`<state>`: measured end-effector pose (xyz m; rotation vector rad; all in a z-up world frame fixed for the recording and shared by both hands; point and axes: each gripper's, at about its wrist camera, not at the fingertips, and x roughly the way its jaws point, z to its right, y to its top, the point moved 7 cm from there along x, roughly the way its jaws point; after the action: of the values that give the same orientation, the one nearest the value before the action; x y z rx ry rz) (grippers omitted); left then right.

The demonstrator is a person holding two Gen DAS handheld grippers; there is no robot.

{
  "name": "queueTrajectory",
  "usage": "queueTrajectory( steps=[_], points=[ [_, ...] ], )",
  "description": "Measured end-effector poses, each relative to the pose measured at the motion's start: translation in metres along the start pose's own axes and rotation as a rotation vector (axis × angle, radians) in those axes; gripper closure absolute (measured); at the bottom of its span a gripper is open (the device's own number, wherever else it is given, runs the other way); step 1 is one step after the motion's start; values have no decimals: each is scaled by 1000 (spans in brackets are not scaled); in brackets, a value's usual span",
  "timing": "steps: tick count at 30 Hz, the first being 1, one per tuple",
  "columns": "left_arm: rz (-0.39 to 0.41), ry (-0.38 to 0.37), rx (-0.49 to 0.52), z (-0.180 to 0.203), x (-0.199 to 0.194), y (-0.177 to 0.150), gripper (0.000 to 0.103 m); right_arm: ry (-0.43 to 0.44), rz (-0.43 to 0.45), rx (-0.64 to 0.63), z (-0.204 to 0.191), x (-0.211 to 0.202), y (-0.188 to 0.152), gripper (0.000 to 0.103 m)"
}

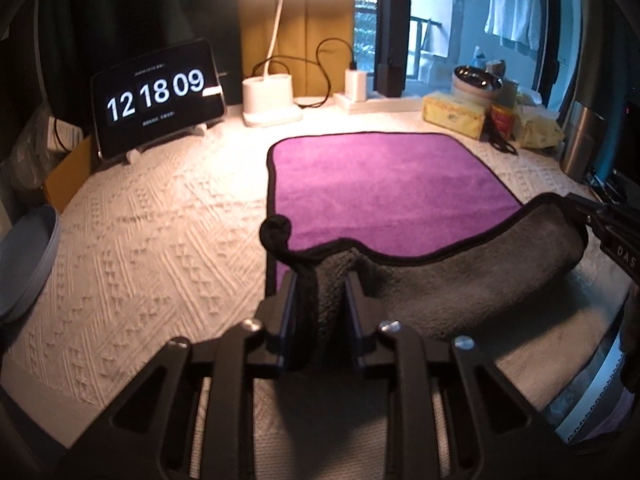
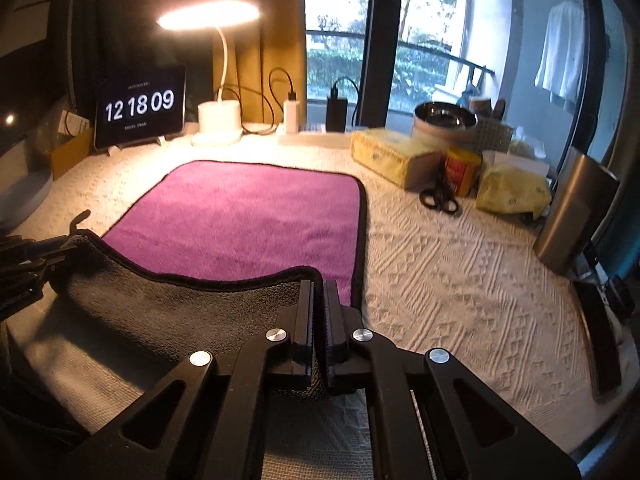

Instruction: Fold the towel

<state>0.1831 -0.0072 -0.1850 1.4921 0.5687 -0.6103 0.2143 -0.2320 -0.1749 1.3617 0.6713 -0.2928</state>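
Stretching crosswise between claws, towel [image 1: 384,184]

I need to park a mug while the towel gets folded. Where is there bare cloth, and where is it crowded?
Bare tablecloth lies left of the towel, bordered by the tablet clock and grey tray. Another patch lies right of the towel, before the scissors. The tissue box corner is crowded.

Left gripper [image 1: 320,300], right gripper [image 2: 319,304]: matte black linkage arms, silver round screws, flat ribbed black fingers [image 2: 306,312]
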Motion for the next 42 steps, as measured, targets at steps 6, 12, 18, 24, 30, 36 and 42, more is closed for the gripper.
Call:
queueTrajectory(
  steps=[6, 12, 18, 24, 30, 36, 42],
  points=[
    [26, -35, -19, -2, -7, 9, 83, 4, 54, 1, -2, -15, 15, 98],
    [71, -43, -34, -7, -16, 26, 83, -2, 93, 0, 1, -23, 27, 98],
    [115, -44, -42, -12, -23, 42, 84, -11, 131, 0, 6, -28, 40, 98],
    [162, -44, -41, -14, -28, 60, 84, -18, 171, -9, 10, -30, 54, 98],
    [206, -41, -43, -15, -29, 82, 84, -18, 210, -15, 14, -25, 71, 98],
    [238, -43, -45, -15, -28, 98, 83, -20, 242, -21, 16, -21, 87, 98],
    [282, -47, -31, -18, -30, 112, 83, -26, 273, -25, 21, -18, 103, 98]
  ],
)
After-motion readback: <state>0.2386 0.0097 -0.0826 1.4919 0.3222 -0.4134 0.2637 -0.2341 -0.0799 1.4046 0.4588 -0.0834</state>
